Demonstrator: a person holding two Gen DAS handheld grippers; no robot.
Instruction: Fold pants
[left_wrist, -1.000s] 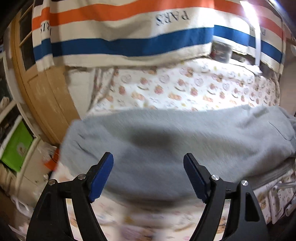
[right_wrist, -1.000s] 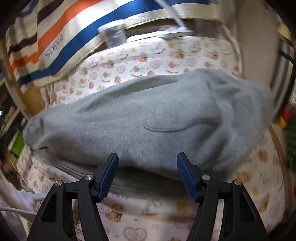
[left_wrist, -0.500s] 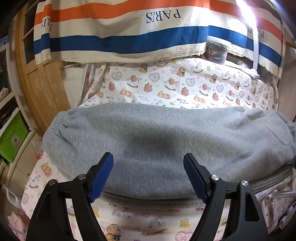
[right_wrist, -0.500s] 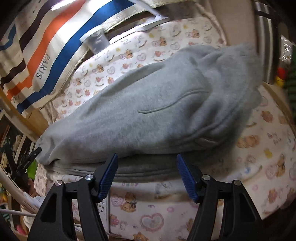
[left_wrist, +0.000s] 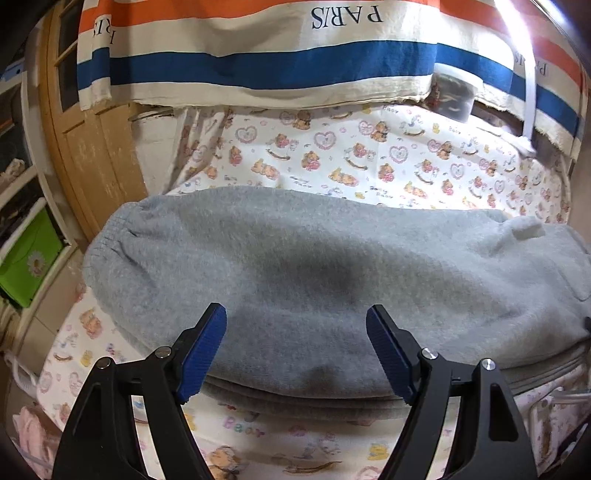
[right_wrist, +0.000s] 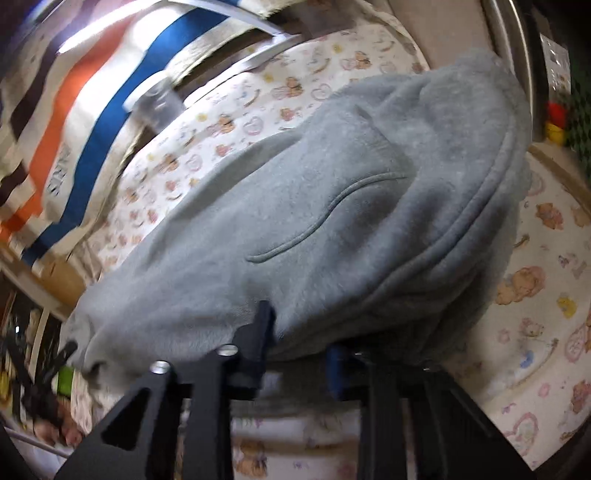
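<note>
Grey sweatpants lie folded lengthwise across the bed, the cuff end at the left and the pocketed waist end at the right. My left gripper hovers open over the pants' near edge, its blue pads apart with nothing pinched. My right gripper is rolled to one side and its jaws are closing on the near edge of the pants. Grey cloth is bunched between its fingers, and the far pad is partly hidden under the fabric.
A bedsheet printed with bears and hearts covers the bed. A striped cloth with "PARIS" lettering hangs behind it. A wooden cabinet and shelves with a green box stand at the left.
The right gripper rolled, dropped to the pants' near edge and closed from wide open onto the grey cloth. The left gripper stayed open and sank slightly toward the pants.
</note>
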